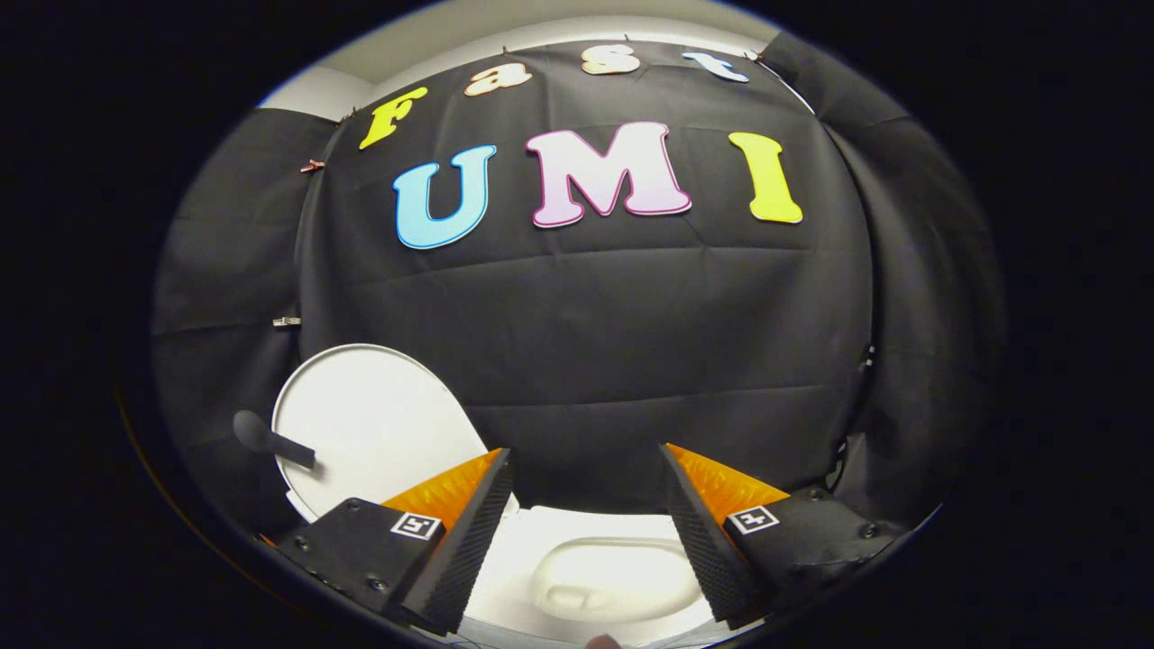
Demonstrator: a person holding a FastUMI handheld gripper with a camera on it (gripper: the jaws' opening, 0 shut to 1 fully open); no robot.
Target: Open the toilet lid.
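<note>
The white toilet lid (374,419) stands raised and upright, leaning against the black cloth wall behind my left finger. A dark handle (269,440) sticks out from the lid's left edge. Below and between my fingers lies the white toilet bowl (613,577) with its seat exposed. My gripper (584,461) hovers above the bowl, open, with nothing between its fingers and touching nothing.
The black cloth wall (631,342) hangs close behind the toilet and wraps around both sides. A small clip (287,321) is pinned to the cloth above the lid.
</note>
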